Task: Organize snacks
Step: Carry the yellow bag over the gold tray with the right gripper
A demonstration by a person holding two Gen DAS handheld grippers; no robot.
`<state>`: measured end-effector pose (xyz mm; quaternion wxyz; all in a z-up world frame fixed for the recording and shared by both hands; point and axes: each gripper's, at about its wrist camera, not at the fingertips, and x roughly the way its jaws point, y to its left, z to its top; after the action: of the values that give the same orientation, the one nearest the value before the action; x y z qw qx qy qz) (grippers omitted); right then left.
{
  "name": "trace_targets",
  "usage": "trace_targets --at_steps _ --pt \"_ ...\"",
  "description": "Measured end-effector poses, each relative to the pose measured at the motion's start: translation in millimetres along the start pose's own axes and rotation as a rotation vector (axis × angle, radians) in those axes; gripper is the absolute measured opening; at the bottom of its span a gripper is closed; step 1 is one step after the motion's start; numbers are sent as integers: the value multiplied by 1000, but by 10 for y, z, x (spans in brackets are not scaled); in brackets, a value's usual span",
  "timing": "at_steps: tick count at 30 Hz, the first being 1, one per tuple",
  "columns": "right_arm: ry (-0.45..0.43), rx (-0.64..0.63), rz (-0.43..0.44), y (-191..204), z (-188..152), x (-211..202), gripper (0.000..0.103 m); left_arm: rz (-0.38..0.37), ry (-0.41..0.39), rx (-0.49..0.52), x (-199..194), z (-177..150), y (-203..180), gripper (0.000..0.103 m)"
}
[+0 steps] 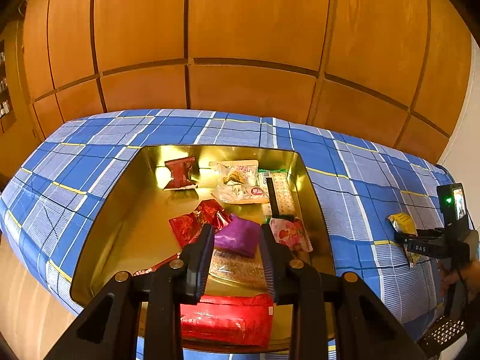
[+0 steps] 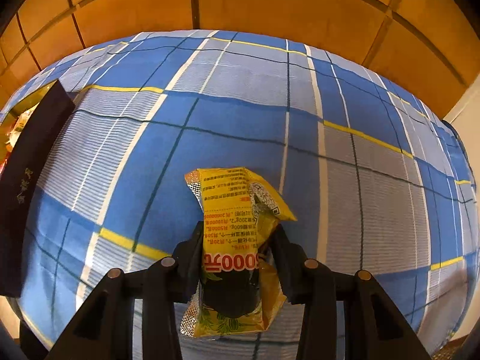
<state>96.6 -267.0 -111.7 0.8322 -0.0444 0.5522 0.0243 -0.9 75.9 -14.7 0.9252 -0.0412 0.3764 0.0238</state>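
- Blue plaid tablecloth (image 1: 90,162) covers the table; wood-panelled wall (image 1: 240,30) behind it.
- Gold tin tray (image 1: 126,216) sits on the cloth, centre of the left wrist view; its dark outer wall shows at 9 o'clock in the right view.
- Tray holds loose snacks: large red packet (image 1: 228,321) at 6 o'clock, white pouch (image 1: 240,183) at 12, red wrapper (image 1: 180,174) at 11, pink packet (image 1: 291,234) at 3.
- Left gripper (image 1: 237,234) hangs over the tray, jaws parted, gripping nothing; purple packet (image 1: 240,237) lies between the fingertips, below them.
- Right gripper (image 2: 237,237) over the cloth at 3 o'clock of the tray, jaws clamped on a yellow snack packet (image 2: 240,210).
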Motion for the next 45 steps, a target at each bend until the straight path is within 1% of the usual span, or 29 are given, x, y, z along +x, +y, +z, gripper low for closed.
trace_targets --at_steps 8,11,16,18,20,21,24,25,27,31,33,35,36,37,38,40,42,45 --pt "-9 6 51 179 -177 -113 42 0 -7 11 -18 -44 -4 31" --pt "-7 11 92 241 -228 -144 43 -4 0 2 -9 -62 13 31" --pt "-17 -13 75 369 -294 -193 45 -7 7 -9 -15 -86 83 31" --pt "-5 11 112 348 -292 -200 48 -6 6 -11 -21 -97 106 31" --pt "17 38 192 314 -289 -202 74 -7 5 -15 -27 -110 137 31" --pt "21 51 230 299 -302 -219 77 -6 5 -19 -27 -114 150 31" --pt "15 119 304 185 -348 -295 78 -3 9 -31 -17 -119 189 31" --pt "8 137 309 145 -363 -322 79 -5 9 -40 -16 -117 205 31" --pt "-7 157 292 56 -394 -380 80 -5 6 -51 -18 -106 231 31" --pt "0 133 257 29 -399 -392 80 -1 3 -62 -26 -99 272 31" --pt "13 108 229 97 -375 -359 75 5 4 -69 -33 -100 309 31" --pt "32 74 222 199 -363 -299 55 15 6 -78 -38 -109 363 31" --pt "35 47 187 262 -362 -272 52 20 7 -81 -38 -114 390 31" --pt "16 14 147 313 -359 -261 48 27 8 -87 -38 -121 424 31" --pt "0 -11 124 370 -362 -258 43 32 8 -92 -39 -128 458 31" --pt "-13 -38 123 444 -366 -271 38 49 9 -112 -41 -144 550 31" --pt "-16 -58 125 503 -369 -290 36 68 12 -135 -35 -151 644 31" --pt "-10 -34 175 533 -352 -308 35 86 7 -152 -52 -158 736 31"
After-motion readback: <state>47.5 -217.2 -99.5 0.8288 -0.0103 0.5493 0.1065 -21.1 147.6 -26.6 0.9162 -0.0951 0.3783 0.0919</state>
